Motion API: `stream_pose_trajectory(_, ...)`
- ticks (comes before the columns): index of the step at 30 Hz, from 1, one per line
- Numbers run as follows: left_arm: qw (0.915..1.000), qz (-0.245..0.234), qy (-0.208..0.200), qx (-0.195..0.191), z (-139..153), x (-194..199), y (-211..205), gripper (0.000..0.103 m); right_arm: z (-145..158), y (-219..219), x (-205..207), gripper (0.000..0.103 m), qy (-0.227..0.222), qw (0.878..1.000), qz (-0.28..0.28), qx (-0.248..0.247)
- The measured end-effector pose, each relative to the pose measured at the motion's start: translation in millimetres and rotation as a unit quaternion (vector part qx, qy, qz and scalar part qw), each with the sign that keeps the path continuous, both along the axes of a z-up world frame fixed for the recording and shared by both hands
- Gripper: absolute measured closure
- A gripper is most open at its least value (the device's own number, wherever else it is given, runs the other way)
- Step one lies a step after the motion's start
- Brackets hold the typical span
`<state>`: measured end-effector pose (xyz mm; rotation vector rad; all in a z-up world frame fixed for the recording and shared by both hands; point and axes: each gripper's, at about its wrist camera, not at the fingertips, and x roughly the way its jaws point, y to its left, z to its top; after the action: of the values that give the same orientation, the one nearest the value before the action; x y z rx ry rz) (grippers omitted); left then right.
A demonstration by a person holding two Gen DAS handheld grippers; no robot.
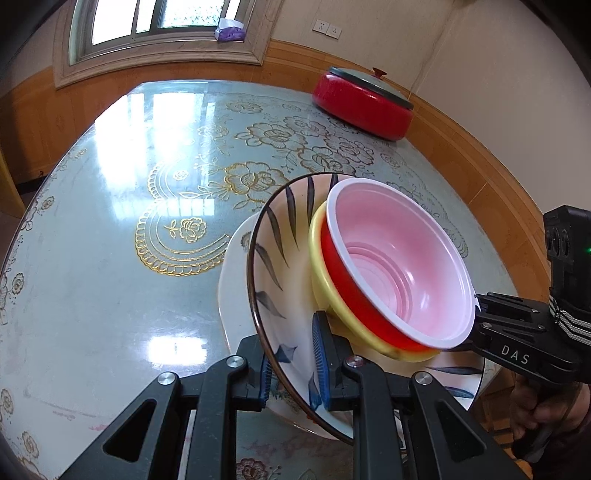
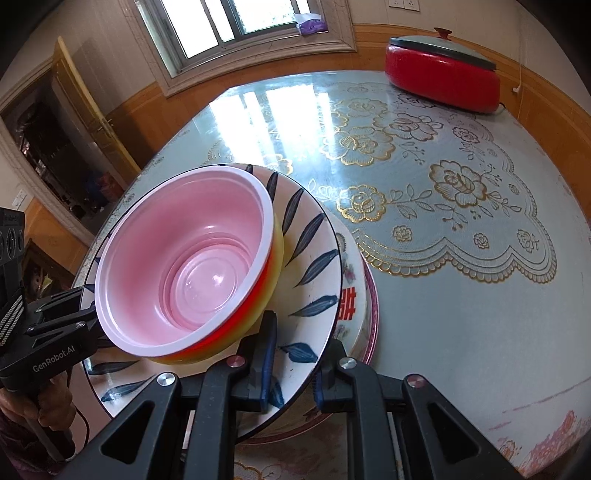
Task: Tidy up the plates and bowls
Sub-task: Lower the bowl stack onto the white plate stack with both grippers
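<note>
Gripping opposite sides of one stack, the left gripper (image 1: 293, 363) and the right gripper (image 2: 291, 365) each pinch the dark-edged rim of the leaf-pattern plate (image 1: 280, 266), with blue pads (image 1: 319, 354) pressed against its upper and under faces and the jaws nearly closed on it. Nested on this plate sit a yellow bowl (image 1: 325, 284) and, inside that, a red bowl with a pink interior (image 1: 402, 269), both leaning toward the left-hand side of the stack. Beneath the leaf-pattern plate lies a white plate (image 2: 354, 295) bearing red characters and a pink border; whether it rests on the table or rides with the stack cannot be judged from these views. The stack occupies the near edge of the table (image 1: 110, 221), whose blue cloth carries gold flower outlines under a glossy cover. Well apart, at the far right corner, stands a red cooker (image 1: 364, 101) with a grey lid. A tissue box (image 1: 229, 31) lies on the window sill (image 1: 159, 55). A hand (image 1: 543, 413) holds the right gripper's handle.
</note>
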<state>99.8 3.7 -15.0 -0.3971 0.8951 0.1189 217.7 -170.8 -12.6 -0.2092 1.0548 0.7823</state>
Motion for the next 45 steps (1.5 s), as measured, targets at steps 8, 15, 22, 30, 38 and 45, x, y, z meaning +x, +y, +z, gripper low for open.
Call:
stream_pose_trajectory(8,1.0,0.007,0.006,-0.003,-2.8,14.2,2.7,0.084,-0.8,-0.8,-0.9,0.087,-0.004,1.0,0.007,-0.001)
stream_pose_trajectory(15,0.9999,0.002,0.016,-0.002,-6.5,19.8,-3.2,0.084,3.9,-5.0,-4.9,0.087,-0.022,1.0,0.007,-0.004)
stream_pose_trajectory(22,0.9995,-0.025,0.015,-0.007,-9.2,23.2,-1.2,0.084,6.9,-3.5,-9.8,0.087,-0.041,0.998,-0.029,-0.024)
stream_pose_trajectory(30,0.9952,-0.095,0.014,-0.017,-11.3,34.8,9.1,0.082,9.2,0.4,-23.7,0.087,-0.057,0.989,-0.123,-0.053)
stream_pose_trajectory(38,0.988,-0.152,0.008,-0.025,-10.1,38.1,22.8,0.081,8.9,-7.2,-32.8,0.087,-0.042,0.974,-0.224,-0.016)
stream_pose_trajectory(45,0.9832,-0.179,0.001,-0.032,-7.3,40.5,31.3,0.081,18.3,-16.4,-49.6,0.087,-0.041,0.956,-0.289,0.015)
